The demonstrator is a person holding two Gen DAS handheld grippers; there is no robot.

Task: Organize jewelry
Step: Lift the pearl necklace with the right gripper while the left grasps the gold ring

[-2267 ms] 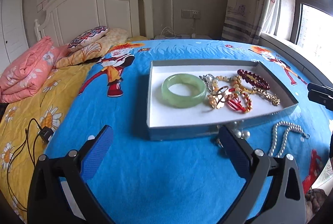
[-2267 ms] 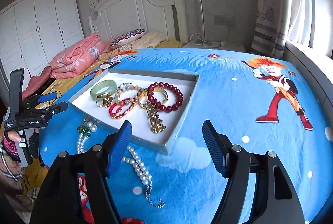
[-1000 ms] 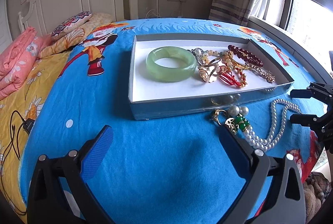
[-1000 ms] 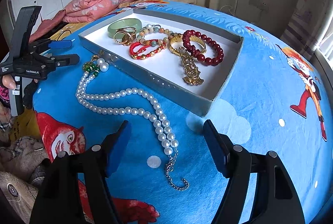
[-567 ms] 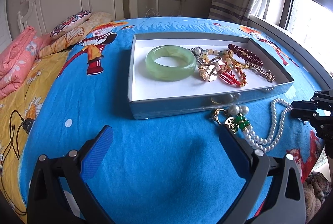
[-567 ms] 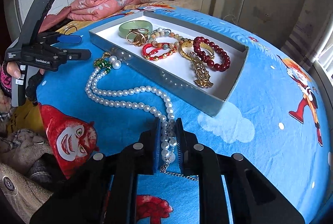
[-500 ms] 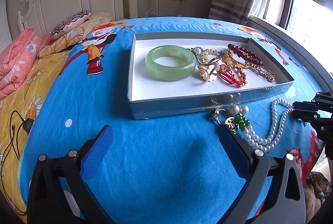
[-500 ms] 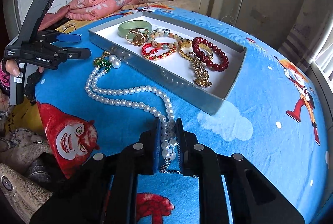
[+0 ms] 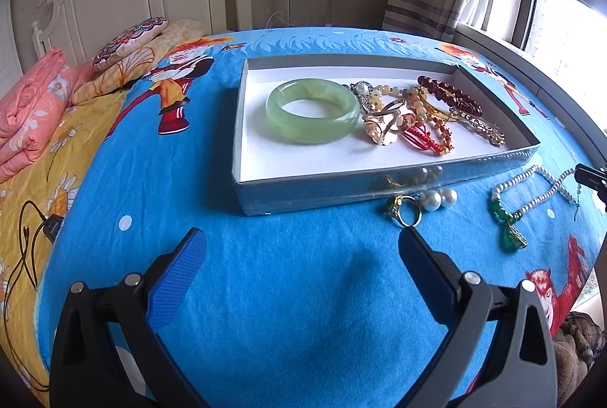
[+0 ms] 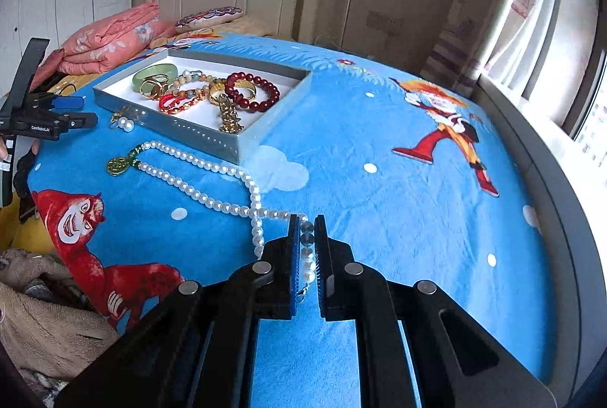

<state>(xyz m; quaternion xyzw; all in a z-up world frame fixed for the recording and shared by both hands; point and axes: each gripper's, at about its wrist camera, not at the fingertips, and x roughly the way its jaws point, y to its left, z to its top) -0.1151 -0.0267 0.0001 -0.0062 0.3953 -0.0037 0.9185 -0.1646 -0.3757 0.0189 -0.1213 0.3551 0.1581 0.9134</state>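
A: Blue padded fingers on the left gripper (image 9: 299, 245), set wide apart over the bedspread (image 9: 265, 294), with nothing between them. That is the left wrist view.

B: And the jewelry there?

A: The grey tray (image 9: 341, 186) lies ahead, holding a green bangle (image 9: 313, 116), a gold ring piece (image 9: 387, 125), a red cord bracelet (image 9: 428, 138) and a dark red bead bracelet (image 9: 449, 95). Just outside its near wall lie a gold ring (image 9: 404, 212) and two pearls (image 9: 440, 197). The pearl necklace (image 9: 531, 190), with a green pendant (image 9: 512, 237), lies to the right.

B: Now the right wrist view?

A: The right gripper (image 10: 305, 228) is closed down to a narrow gap, pinching the clasp end of the pearl necklace (image 10: 197, 195). The strand trails left across the bedspread (image 10: 379, 199), near the tray (image 10: 205, 138) but apart from it. The left gripper (image 10: 81, 120) shows at the left edge, spread open.
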